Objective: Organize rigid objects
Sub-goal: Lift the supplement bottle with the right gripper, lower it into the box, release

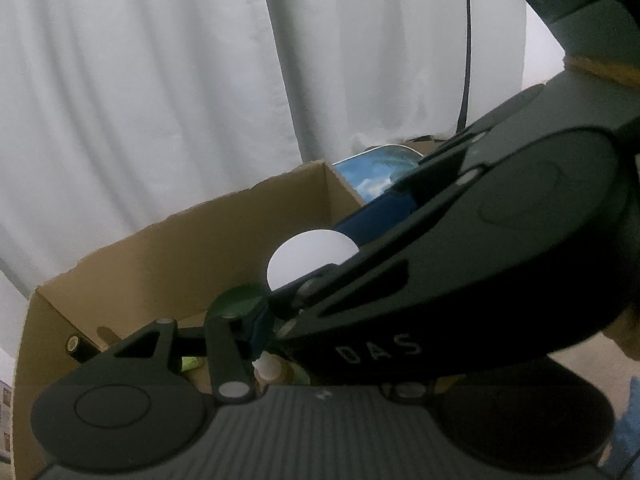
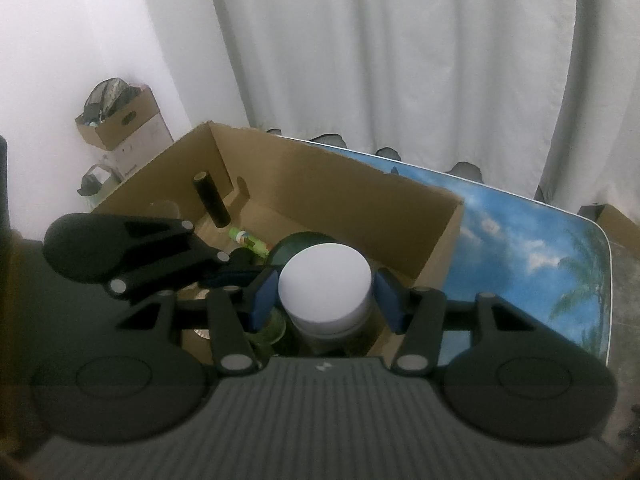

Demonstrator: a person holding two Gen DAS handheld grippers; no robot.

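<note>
A big white curtain [image 2: 400, 60] hangs behind everything. In front of it stands a table [image 2: 520, 248] with a picture of blue sky and palm trees on its top. An open brown box [image 2: 320, 188] sits on the table, on the left part of it.

Above the near end of the box the right gripper [image 2: 326, 294] holds a jar [image 2: 324, 292] with a white lid (the lid looks round and flat). Its two blue pads [image 2: 264, 296] sit on the two sides of the jar, about half wide, and press on it just below the lid. The jar stands upright over the box.

The left gripper [image 2: 228, 276] reaches in from the left, close beside the jar. In its own view the right gripper covers much of it, so I cannot tell if it holds anything or how wide it is.

Down in the box are smaller things. A black tube [image 2: 210, 200] leans against the far left corner. A green bottle [image 2: 250, 242] lies on the bottom near it. A dark green round thing [image 2: 296, 242] shows just behind the jar.

Far off on the left, by the wall, is another little box [image 2: 132, 124] full of stuff.
</note>
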